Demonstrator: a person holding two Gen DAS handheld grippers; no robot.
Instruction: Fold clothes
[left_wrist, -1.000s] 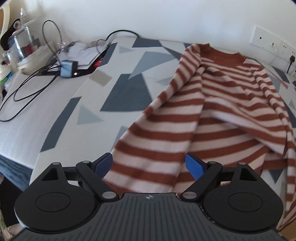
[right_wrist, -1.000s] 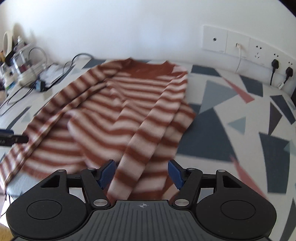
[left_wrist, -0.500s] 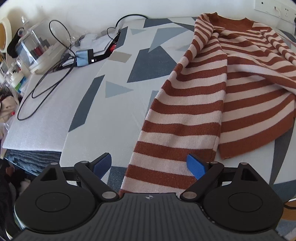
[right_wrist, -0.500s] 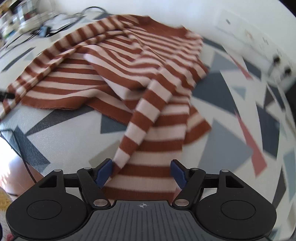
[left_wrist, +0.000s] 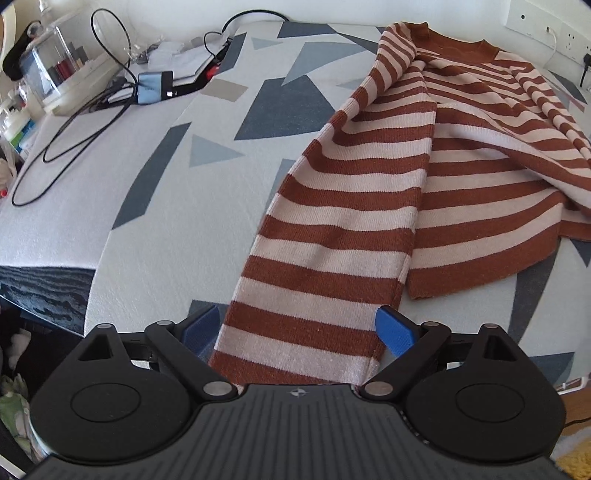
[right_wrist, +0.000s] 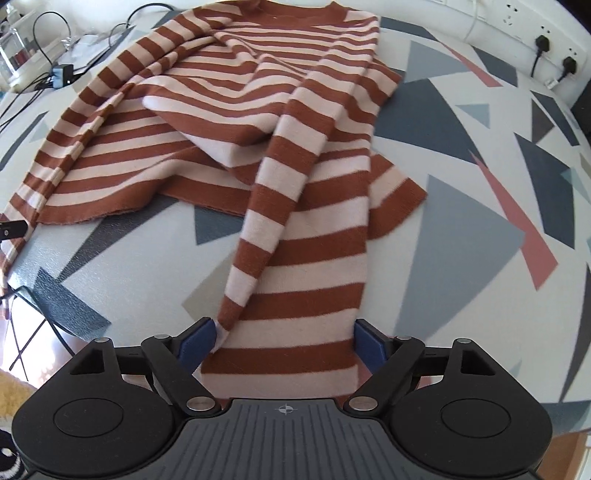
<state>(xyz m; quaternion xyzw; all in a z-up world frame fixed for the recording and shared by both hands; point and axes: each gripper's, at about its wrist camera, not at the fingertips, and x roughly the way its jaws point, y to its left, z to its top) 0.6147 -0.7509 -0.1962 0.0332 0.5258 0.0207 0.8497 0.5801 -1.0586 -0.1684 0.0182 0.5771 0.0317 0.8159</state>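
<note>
A rust-and-cream striped sweater lies spread on a cover with grey and blue shapes, neck toward the wall. In the left wrist view one sleeve runs flat down toward me and passes between the wide blue pads of my left gripper, which is open. In the right wrist view the sweater is rumpled in the middle. Its other sleeve lies between the fingers of my right gripper. Those jaws are opening and the pads stand just outside the sleeve's edges.
Black cables, a small grey hub and a clear box sit at the back left. Wall sockets with plugs are at the back right. The cover's near edge drops off beside my grippers.
Both grippers tipped downward and moved toward the near edge. The sleeves, held raised before, now lie flat on the cover. The right jaws have spread wider.
</note>
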